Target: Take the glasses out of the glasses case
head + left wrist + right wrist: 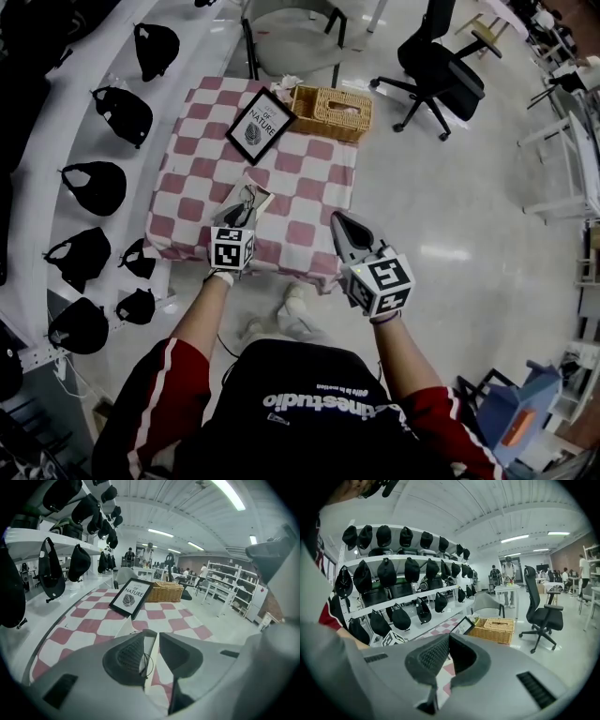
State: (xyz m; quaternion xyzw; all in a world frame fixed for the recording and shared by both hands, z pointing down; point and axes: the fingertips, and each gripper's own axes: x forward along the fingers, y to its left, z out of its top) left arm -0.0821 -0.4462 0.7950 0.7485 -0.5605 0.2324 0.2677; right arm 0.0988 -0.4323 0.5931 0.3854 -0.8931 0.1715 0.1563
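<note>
Left tool (151, 639) clamps white glasses case (125, 628) edge; right tool (449, 639) closed, empty. Glasses (149, 661) by left pad look light, fragile wire; take bridge.

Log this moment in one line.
left gripper: shut on glasses case | right gripper: shut, empty, clear of table | glasses: not out yet

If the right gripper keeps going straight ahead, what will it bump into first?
Probably the wicker basket. Depth is hard to judge, so the right gripper might pass just above it.
</note>
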